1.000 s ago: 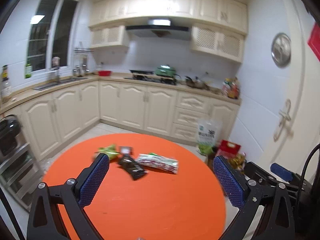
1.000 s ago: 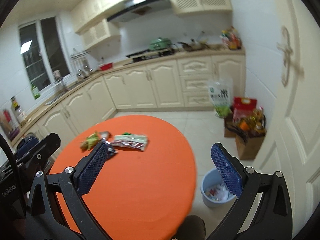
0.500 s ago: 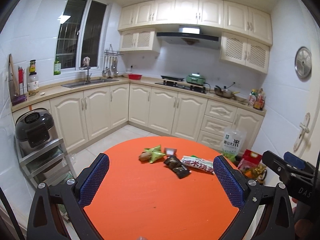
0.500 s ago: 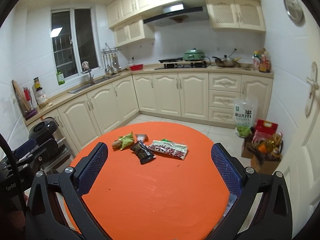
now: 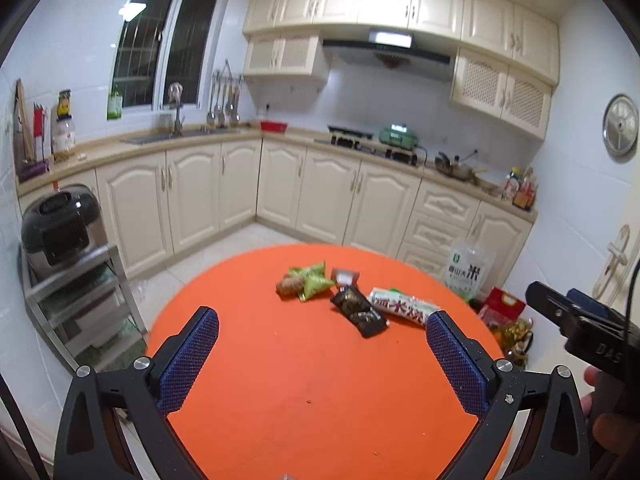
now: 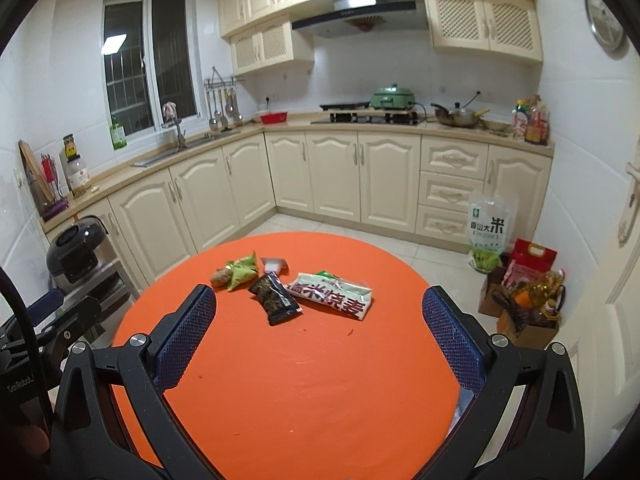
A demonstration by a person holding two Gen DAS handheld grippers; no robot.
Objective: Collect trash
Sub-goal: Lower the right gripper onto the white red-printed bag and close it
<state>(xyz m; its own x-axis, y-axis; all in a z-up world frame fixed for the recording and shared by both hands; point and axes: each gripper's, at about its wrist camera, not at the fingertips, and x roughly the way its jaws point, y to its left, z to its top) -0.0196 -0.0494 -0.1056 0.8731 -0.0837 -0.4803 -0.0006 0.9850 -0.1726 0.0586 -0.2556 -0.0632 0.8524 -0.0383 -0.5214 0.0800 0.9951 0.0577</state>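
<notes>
Both the left gripper (image 5: 322, 354) and right gripper (image 6: 318, 338) hung spread and empty above the bench (image 6: 304, 392); reaching the wrappers (image 6: 276, 298) likely came next.

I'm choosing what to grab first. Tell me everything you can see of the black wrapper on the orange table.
The black wrapper is a small, glossy, oblong packet with dark brownish print, crinkled and lying flat on the orange table. It sits askew in the middle of the litter, between the green wrapper and the white packet; whether they touch is unclear. Its far end meets a small silvery scrap. Neither gripper touches it.
</notes>
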